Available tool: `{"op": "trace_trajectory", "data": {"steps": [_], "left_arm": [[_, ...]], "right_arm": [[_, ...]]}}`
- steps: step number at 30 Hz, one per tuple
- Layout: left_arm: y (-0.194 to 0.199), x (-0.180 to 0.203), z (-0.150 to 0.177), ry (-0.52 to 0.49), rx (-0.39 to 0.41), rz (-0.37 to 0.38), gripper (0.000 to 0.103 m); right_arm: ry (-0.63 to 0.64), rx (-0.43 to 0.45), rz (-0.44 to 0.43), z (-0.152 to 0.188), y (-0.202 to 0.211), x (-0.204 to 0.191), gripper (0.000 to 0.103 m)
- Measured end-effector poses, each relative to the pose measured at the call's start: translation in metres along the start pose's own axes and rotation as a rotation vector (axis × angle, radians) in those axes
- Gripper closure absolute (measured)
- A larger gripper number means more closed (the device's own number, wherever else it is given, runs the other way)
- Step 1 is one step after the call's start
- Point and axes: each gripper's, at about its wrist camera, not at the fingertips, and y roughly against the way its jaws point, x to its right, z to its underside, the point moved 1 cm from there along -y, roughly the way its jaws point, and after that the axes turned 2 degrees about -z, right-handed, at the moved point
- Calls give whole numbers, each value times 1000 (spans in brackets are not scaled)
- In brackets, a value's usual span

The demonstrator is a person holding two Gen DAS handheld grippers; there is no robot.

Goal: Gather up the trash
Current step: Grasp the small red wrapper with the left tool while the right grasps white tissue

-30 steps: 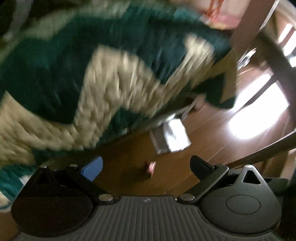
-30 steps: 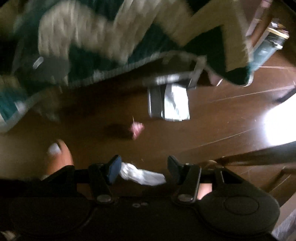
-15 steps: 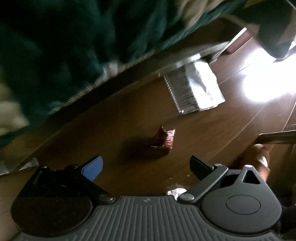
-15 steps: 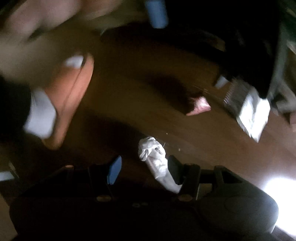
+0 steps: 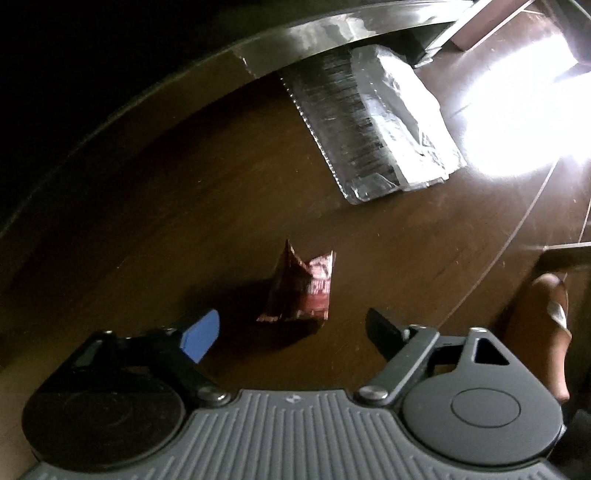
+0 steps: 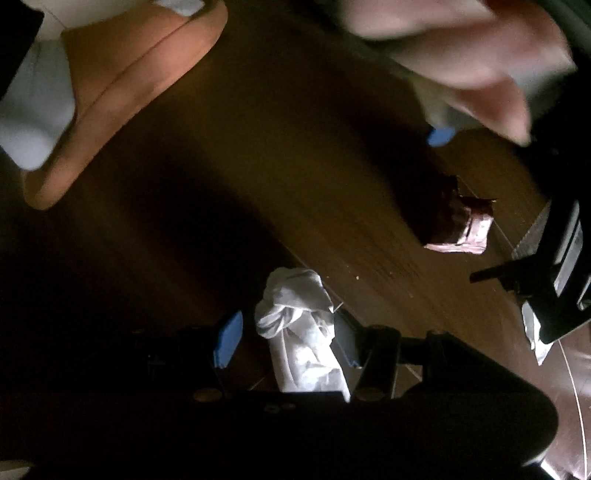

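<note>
A crumpled red wrapper (image 5: 299, 291) lies on the dark wooden floor. My left gripper (image 5: 291, 332) points down over it with a finger on each side. Its jaws are closing, but the pads stay clear of the wrapper. A crumpled white tissue (image 6: 299, 332) lies on the floor between the fingers of my right gripper (image 6: 288, 341), which is open. The tissue sits close against the right-hand pad and a gap remains on the left. The right wrist view also shows the red wrapper (image 6: 461, 229) with the left gripper's blue pad (image 6: 441, 136) beside it.
A silver foil bag (image 5: 384, 125) lies on the floor beyond the wrapper, partly under a dark furniture edge (image 5: 332, 33). A person's slippered foot (image 5: 543, 332) stands at the right. Another slipper (image 6: 122, 81) and a hand (image 6: 461, 55) fill the top of the right wrist view.
Both grippers have dropped close to the floor, and the green and cream blanket has left view. The left jaws have narrowed around the wrapper. The right gripper has rolled over the tissue.
</note>
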Motion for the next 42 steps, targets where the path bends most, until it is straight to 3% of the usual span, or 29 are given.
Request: {"op": "trace_trajectory", "data": {"steps": [2,6,9,11,16,19,28,32,37,42], "left_arm": [[-6,1,-3,16,-4,-5,36],[-13,3,-6,27,-10,-9,46],[-15,5,-7,28,-5,-7,60],[-16,6,-8,21,3,-6,61],[-12,-1,-9,47,3,31,62],[-7,-7,-10,67,3,49,64],[48,-5,2,118,45,84,66],[83,1,12,136,83,88,66],[140,8,23,134,155,77,66],[196,13,38,148,231,54,66]], "right_arm": [[-5,-8,8,0,-5,1,51],[-2,4,44,2,-9,4,52],[-10,17,27,3,-7,6,55],[-9,22,6,2,-5,6,67],[-13,13,-3,4,0,8,78],[-100,-28,-45,-1,3,15,84],[-429,-125,-68,23,38,60,85],[-545,-128,-22,35,69,83,85],[-677,-59,42,45,126,97,85],[-819,53,48,53,173,108,85]]}}
